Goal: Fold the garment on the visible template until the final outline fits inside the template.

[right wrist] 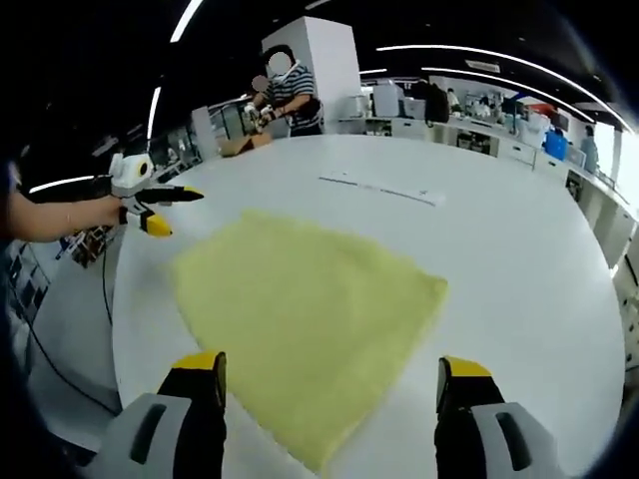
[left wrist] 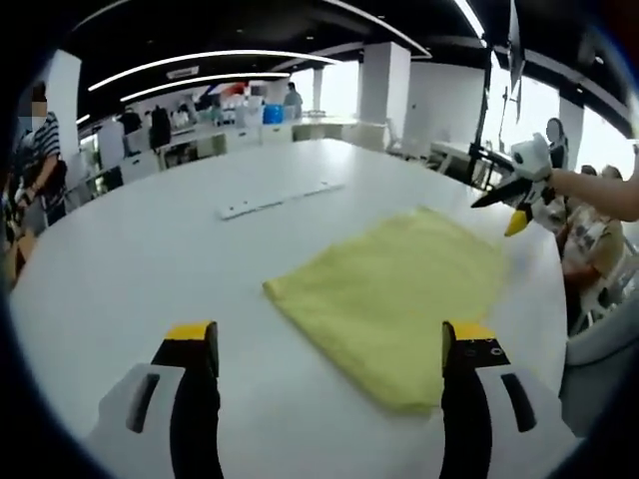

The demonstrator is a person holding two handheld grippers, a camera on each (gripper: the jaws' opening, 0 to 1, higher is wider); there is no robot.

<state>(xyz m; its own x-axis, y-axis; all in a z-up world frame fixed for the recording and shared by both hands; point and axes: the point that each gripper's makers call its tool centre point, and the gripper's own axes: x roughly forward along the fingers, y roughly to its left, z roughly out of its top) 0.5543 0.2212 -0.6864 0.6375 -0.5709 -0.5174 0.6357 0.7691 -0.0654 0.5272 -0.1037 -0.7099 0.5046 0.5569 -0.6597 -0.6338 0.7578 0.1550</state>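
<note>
The yellow garment (left wrist: 399, 299) was laid flat on the white table (left wrist: 120, 269), already folded into a compact, roughly rectangular shape, with one corner directed toward the left gripper (left wrist: 329, 364) and the opposite edge lying near the table's rim. Both grippers were held above the table with jaws spread apart and nothing clasped; the right gripper (right wrist: 329, 394) was poised over the near corner of the garment (right wrist: 300, 319). A template outline could not be made out beneath the cloth, so it could not be judged whether the fold already fitted. For the step in hand, it was judged that two corners of one edge should be pinched together, one per gripper, lifted only slightly, and carried evenly across so that the layers stayed aligned and no crease was dragged. Care was advised near the table rim, where loose cloth might slide off. A narrow white strip (left wrist: 280, 200) lay on the table well apart from the garment and posed no obstruction. Another gripper (right wrist: 140, 200), held by a person's hand, hovered beside the table, apart from the cloth. People stood at distant desks (left wrist: 200, 135).
</note>
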